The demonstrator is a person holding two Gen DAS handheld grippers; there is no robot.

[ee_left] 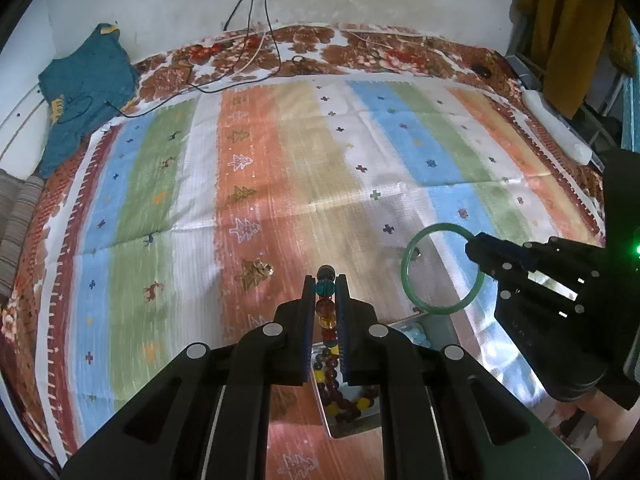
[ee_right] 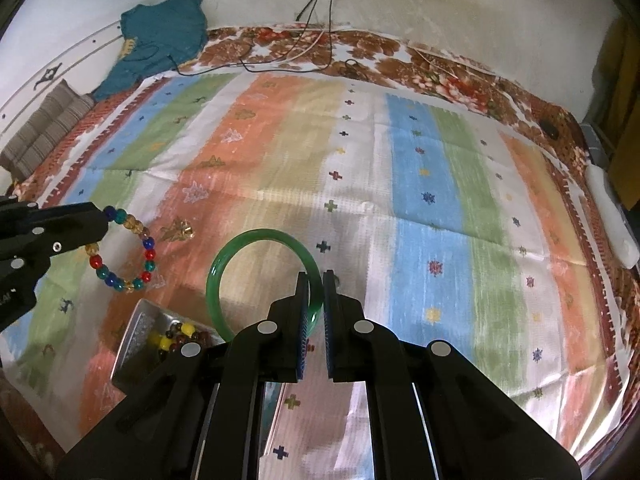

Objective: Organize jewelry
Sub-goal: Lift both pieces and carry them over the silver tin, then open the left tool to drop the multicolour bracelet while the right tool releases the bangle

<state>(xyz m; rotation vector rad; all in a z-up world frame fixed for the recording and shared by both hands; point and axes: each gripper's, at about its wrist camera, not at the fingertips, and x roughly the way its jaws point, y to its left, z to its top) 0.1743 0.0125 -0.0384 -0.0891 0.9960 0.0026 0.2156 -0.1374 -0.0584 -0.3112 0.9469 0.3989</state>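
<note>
Above the striped cloth [ee_right: 400, 200], bead bracelet [ee_right: 124, 256], green bangle [ee_right: 256, 240]; no legible writing.

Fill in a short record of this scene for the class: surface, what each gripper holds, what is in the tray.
Surface: striped cloth spread over a bed
Left gripper: shut on the multicoloured bead bracelet
Right gripper: shut on the green bangle
Metal tray: holds a second beaded bracelet, dark and yellow beads

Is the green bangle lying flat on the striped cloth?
No. The green bangle is clamped between the right gripper's fingers and held up above the striped cloth.
</note>
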